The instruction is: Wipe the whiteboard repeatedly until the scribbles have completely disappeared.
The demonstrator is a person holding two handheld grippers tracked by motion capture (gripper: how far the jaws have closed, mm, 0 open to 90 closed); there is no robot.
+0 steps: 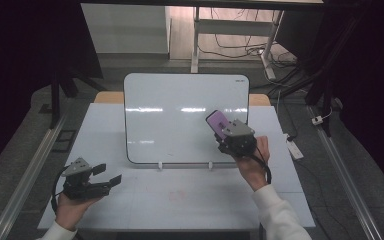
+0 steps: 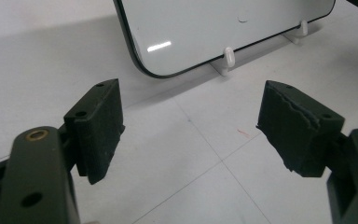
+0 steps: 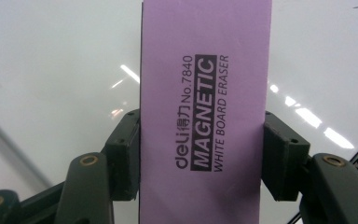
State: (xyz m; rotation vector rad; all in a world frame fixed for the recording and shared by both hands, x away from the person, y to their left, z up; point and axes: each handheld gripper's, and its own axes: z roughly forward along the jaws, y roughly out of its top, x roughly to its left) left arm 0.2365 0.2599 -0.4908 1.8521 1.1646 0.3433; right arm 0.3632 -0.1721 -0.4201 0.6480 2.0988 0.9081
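A whiteboard (image 1: 180, 115) stands tilted on small white feet at the middle of the table. My right gripper (image 1: 225, 131) is shut on a purple magnetic whiteboard eraser (image 1: 218, 122), held in front of the board's lower right area. In the right gripper view the eraser (image 3: 205, 112) sits between both pads with its printed label facing me, the board's surface (image 3: 51, 70) right behind it. My left gripper (image 1: 111, 175) rests low at the table's front left, open with nothing between its jaws (image 2: 189, 135). The board's lower corner (image 2: 168, 51) lies beyond it.
The white table (image 1: 180, 195) has bare surface in front of the board, with a faint red mark (image 1: 177, 194) near the middle. Two white feet (image 1: 160, 165) prop the board's lower edge. Metal floor rails (image 1: 25, 170) run along both sides, with cables behind.
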